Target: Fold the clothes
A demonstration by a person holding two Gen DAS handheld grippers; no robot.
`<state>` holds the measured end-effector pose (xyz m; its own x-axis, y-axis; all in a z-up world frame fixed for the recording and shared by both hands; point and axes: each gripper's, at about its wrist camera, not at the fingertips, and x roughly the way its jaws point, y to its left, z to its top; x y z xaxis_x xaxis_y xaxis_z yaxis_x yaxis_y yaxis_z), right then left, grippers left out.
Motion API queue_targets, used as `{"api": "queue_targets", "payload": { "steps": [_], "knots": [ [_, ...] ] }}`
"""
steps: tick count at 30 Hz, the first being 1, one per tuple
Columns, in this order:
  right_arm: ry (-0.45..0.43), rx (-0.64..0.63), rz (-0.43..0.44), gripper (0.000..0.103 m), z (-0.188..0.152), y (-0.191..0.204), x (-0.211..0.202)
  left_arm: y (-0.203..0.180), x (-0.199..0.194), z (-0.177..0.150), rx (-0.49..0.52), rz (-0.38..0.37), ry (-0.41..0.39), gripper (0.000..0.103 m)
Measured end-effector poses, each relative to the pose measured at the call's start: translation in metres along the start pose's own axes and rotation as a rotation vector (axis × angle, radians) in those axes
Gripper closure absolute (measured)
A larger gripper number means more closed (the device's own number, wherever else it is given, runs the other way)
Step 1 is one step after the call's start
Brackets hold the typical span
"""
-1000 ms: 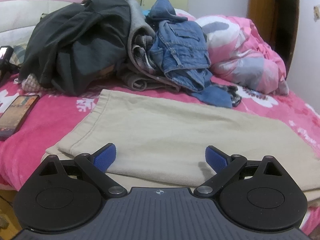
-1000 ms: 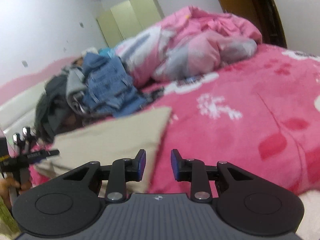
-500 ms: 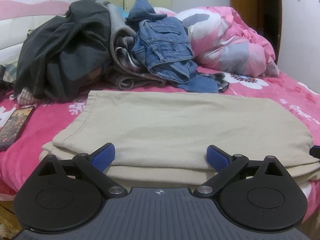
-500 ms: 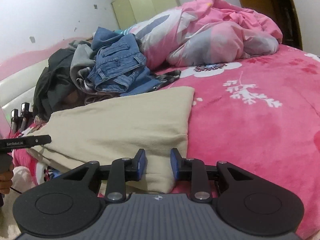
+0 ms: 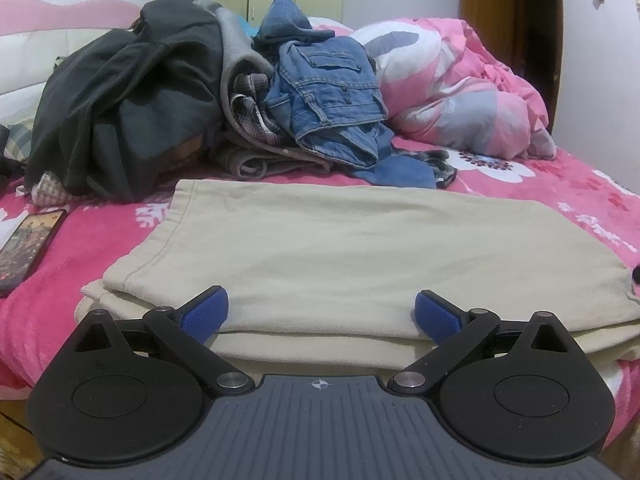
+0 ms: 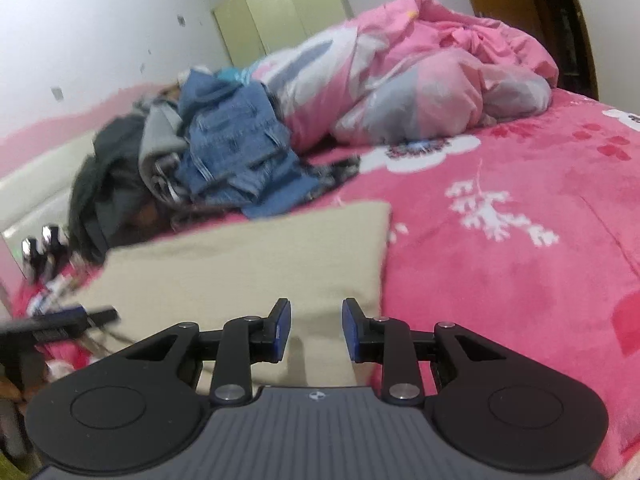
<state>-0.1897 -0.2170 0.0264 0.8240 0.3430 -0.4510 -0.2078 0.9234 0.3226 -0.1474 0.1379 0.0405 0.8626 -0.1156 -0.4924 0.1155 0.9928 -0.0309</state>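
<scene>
A pink bedspread (image 5: 100,236) with white flowers covers the whole bed. At the far side a pink and grey quilt (image 5: 460,92) lies bunched up against the wall, and beside it is a heap of clothes: a dark jacket (image 5: 120,108), a grey top (image 5: 236,60) and jeans (image 5: 332,92) thrown over one another.

In front of the heap, at the near edge of the bed, beige trousers (image 5: 340,248) lie flat, folded over so that one layer rests on another. A phone (image 5: 28,248) lies on the bedspread to their left, well apart from them.

The left gripper (image 5: 320,312) sits low at the trousers' near edge with its jaws spread wide; the blue pads (image 5: 204,312) lie against the cloth, nothing pinched between them.

The right gripper (image 6: 316,328) is at the trousers' right end (image 6: 248,272), its jaws narrowly parted. Cloth shows in the gap, but the pads do not press on it.
</scene>
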Motion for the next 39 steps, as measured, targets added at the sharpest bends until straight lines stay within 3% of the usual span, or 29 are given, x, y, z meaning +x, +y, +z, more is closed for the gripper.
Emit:
{"api": "queue_targets", "payload": {
  "steps": [6,8,11,19,32,39],
  "knots": [
    [0.019,0.042,-0.055,0.071,0.002,-0.006,0.011,0.002,0.000,-0.001,-0.004,-0.010,-0.007,0.002],
    [0.069,0.128,-0.080,0.059,-0.004,-0.020,0.020,0.003,0.000,-0.002,-0.006,-0.015,-0.009,0.002],
    [0.082,0.308,-0.017,0.058,-0.009,-0.045,0.021,0.003,0.000,-0.002,-0.010,-0.017,-0.010,0.001],
    [0.132,0.513,0.111,0.057,0.005,-0.070,0.033,0.005,0.001,-0.002,-0.017,-0.023,-0.013,0.001],
    [0.162,0.603,0.139,0.056,0.019,-0.083,0.056,0.006,0.000,-0.002,-0.021,-0.031,-0.013,0.001],
    [0.235,0.635,0.176,0.056,0.029,-0.094,0.084,0.007,-0.001,-0.002,-0.024,-0.040,-0.012,0.001]
  ]
}}
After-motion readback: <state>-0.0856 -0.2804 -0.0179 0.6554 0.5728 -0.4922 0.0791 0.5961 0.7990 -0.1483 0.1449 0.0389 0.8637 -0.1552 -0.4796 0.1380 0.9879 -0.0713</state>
